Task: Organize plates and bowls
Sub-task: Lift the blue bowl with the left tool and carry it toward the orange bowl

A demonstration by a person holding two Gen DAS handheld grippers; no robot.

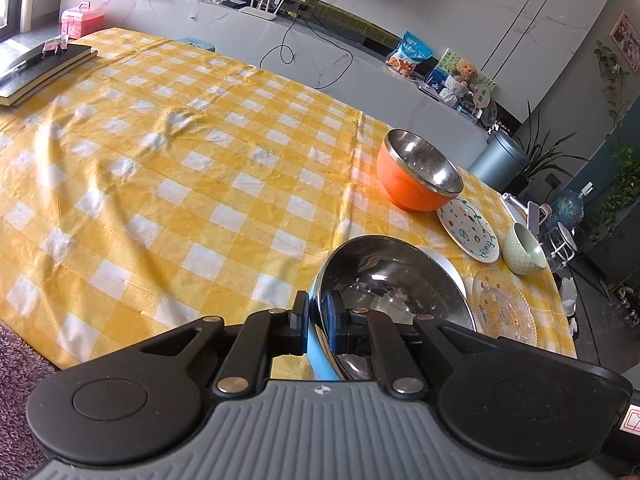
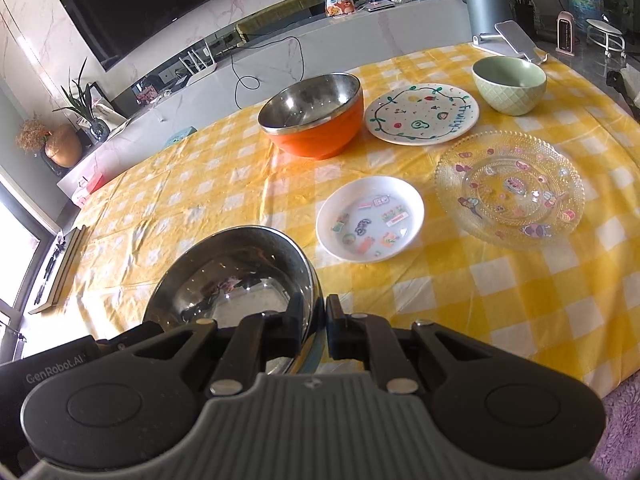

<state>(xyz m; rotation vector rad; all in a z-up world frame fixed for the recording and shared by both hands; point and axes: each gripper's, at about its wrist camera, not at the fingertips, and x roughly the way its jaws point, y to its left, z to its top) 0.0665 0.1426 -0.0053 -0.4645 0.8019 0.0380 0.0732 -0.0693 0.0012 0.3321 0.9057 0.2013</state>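
Note:
Both grippers clamp the rim of one steel bowl with a light blue outside. My left gripper (image 1: 316, 318) is shut on the near left rim of this blue bowl (image 1: 392, 280). My right gripper (image 2: 320, 320) is shut on its right rim, the blue bowl (image 2: 236, 276) lying to the left of the fingers. Beyond it stand an orange steel-lined bowl (image 2: 316, 116) (image 1: 416, 172), a white "Fruity" plate (image 2: 422, 114) (image 1: 470, 228), a green bowl (image 2: 510, 84) (image 1: 524, 250), a clear patterned glass plate (image 2: 510, 190) (image 1: 504, 306) and a small white sticker plate (image 2: 370, 218).
A yellow checked cloth (image 1: 180, 168) covers the table, with wide bare cloth to the left. Dark books (image 1: 36, 68) lie at its far left corner and a phone stand (image 2: 512, 42) at the far right. A purple rug (image 2: 624, 420) lies below the near edge.

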